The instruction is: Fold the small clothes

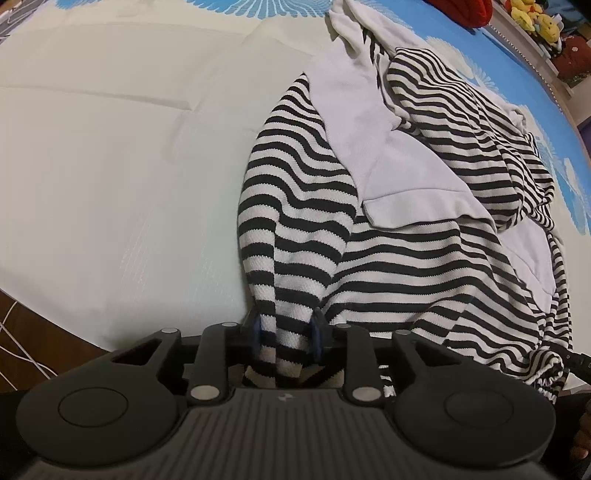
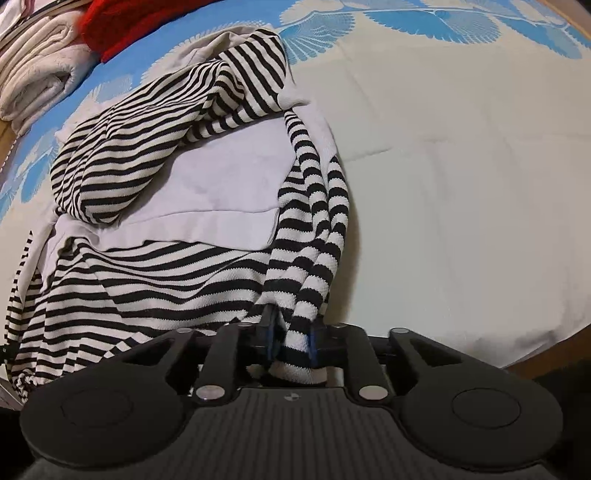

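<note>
**Both grippers clamped on the striped top at the near edge of the bed**

Nearest the lens in each wrist view, blue pads bite bunched striped cloth. The left gripper (image 1: 286, 338) grasps one gathered end of the black-and-white striped garment (image 1: 388, 258), and the right gripper (image 2: 291, 341) grasps another, seemingly a twisted sleeve or hem. The garment lies crumpled along the near edge of the bed (image 1: 110, 166), with pale lilac-white panels (image 1: 369, 155) showing among the stripes.

By my judgement the step in hand is the first grasp before spreading; no fold is made yet. The next move calls for lifting both ends together and drawing them apart, so the cloth hangs flat and can be laid out on the bare cream part of the bed.

The bedcover is cream with a blue fan pattern toward the far edge. Folded white towels (image 2: 33, 74) and a red cloth (image 2: 140, 26) sit at a far corner; yellow plush toys (image 1: 532, 18) stand on a shelf beyond.
</note>
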`<state>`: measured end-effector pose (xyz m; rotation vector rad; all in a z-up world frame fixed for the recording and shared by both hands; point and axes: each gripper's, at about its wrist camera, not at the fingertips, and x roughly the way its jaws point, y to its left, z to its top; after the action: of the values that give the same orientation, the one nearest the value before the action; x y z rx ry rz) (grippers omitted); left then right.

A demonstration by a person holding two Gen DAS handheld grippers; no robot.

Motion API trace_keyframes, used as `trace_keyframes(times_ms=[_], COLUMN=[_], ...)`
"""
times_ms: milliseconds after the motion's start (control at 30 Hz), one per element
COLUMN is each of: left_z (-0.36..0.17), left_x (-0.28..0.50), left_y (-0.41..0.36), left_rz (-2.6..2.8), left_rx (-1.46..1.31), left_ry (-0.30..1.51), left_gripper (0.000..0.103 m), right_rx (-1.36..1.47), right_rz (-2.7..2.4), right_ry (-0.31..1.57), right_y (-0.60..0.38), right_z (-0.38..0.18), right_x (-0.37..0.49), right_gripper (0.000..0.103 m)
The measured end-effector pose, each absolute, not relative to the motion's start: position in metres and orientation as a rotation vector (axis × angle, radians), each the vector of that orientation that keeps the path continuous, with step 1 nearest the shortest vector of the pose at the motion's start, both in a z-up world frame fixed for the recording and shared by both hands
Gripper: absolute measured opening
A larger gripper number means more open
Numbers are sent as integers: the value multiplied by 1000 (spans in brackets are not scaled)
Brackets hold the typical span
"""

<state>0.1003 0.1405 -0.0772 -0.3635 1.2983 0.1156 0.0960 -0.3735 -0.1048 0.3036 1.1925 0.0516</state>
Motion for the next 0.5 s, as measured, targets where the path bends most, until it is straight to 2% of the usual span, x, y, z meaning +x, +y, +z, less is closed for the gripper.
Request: trace_keyframes(times_ms=[100,333,433,500], left_z=[-77,-77,-76,-74], left_x=[101,101,100,100], left_y=[140,138,136,133], left_rz=[115,107,89,75], left_rx=[-358,-345,-334,-318], left_ry=[1300,1297,1293,1287], left_gripper=[29,28,17,17], right_rx=[296,267,267,267], right_rz=[50,57,69,75], right_ry=[1202,1214,1204,1183], right_y=[-373,-370,-370,-369], right_z=[-107,-108,-107,-103], right_x=[96,95,94,93], right_gripper=[29,29,9,7])
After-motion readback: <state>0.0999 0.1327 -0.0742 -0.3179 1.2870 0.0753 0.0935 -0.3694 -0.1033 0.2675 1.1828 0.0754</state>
